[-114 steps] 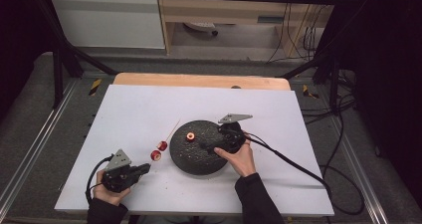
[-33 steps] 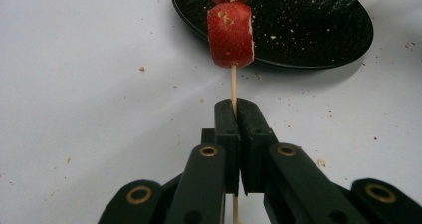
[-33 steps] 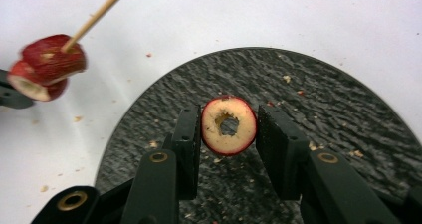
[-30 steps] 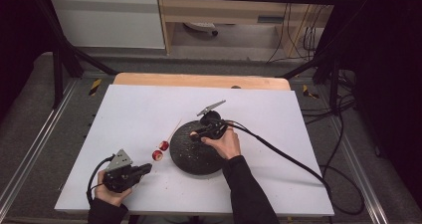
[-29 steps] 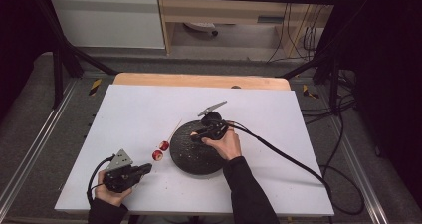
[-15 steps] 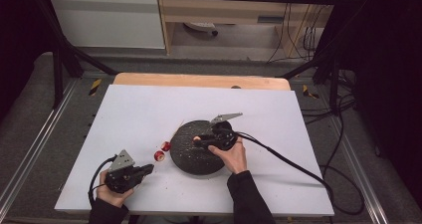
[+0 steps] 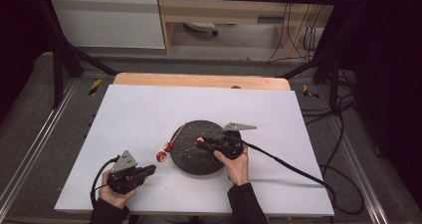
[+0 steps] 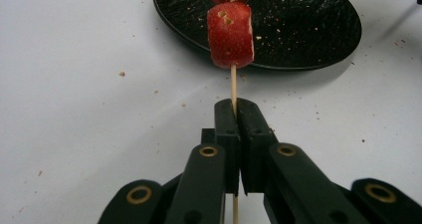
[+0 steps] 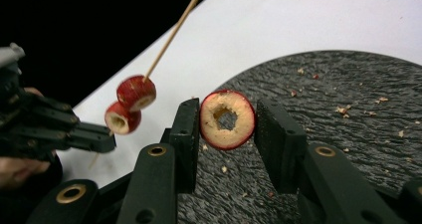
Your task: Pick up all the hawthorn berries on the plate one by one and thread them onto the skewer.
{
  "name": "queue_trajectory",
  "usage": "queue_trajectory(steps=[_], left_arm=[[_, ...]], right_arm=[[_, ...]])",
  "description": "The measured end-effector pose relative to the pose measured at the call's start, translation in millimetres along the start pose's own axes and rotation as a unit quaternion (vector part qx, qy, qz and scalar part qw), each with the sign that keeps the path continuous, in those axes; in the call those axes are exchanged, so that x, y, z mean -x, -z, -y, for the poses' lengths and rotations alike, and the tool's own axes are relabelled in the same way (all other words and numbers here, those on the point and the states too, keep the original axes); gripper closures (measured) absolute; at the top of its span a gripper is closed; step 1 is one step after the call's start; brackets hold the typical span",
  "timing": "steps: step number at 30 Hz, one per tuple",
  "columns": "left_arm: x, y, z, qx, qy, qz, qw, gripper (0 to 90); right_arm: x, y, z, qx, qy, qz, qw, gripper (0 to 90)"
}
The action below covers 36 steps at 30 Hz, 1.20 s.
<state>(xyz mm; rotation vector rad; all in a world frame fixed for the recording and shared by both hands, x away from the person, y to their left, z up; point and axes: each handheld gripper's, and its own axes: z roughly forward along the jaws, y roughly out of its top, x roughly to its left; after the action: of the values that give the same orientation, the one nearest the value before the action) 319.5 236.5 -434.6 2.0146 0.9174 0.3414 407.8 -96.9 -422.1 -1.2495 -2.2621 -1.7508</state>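
My left gripper (image 7: 151,169) is shut on a thin wooden skewer (image 8: 233,87) near the table's front left. Two red fruit pieces (image 8: 230,34) are threaded on it, and its tip reaches over the black plate's (image 7: 191,162) left rim. Over that plate my right gripper (image 7: 200,142) is shut on a cored red fruit ring (image 9: 227,119), with a pad against each side and the hole facing the camera. In the right gripper view the skewer (image 9: 174,30) with its two pieces (image 9: 136,93) slants up just left of the ring, and the left gripper (image 9: 74,132) sits beyond it.
Crumbs are scattered over the round black plate (image 9: 323,99) and on the white sheet (image 7: 134,109) around it. The sheet lies on a wooden table (image 7: 199,79). A black cable (image 7: 293,167) trails right from the right gripper.
The right gripper, still holding the fruit ring, has drifted over the plate toward the person and a little lower. The left gripper and skewer have stayed put.
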Motion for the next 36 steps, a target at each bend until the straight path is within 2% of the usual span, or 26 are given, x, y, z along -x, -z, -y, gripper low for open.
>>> queue_trajectory(steps=[7,19,29,35,36], left_arm=[[2.8,-1.4,-0.4,0.0,-0.002,0.003,1.0,87.4],[9.7,-4.3,-2.1,0.004,-0.004,0.009,0.9999,87.4],[16.4,-7.3,-4.5,0.013,0.005,0.009,0.9999,87.5],[23.9,-11.7,-10.0,0.024,0.001,0.01,0.9997,87.5],[24.2,-12.0,-10.9,0.026,0.002,0.01,0.9996,87.5]], right_arm=[[-3.6,6.8,3.6,0.059,-0.022,0.0,0.998,63.4],[-5.1,8.9,9.9,0.117,-0.049,-0.004,0.9919,63.5],[-4.2,14.3,3.9,0.169,-0.069,0.006,0.9832,63.5],[-0.4,16.4,-3.4,0.196,-0.065,0.007,0.9783,63.6],[0.0,16.9,-4.4,0.206,-0.064,0.007,0.9766,63.6]])
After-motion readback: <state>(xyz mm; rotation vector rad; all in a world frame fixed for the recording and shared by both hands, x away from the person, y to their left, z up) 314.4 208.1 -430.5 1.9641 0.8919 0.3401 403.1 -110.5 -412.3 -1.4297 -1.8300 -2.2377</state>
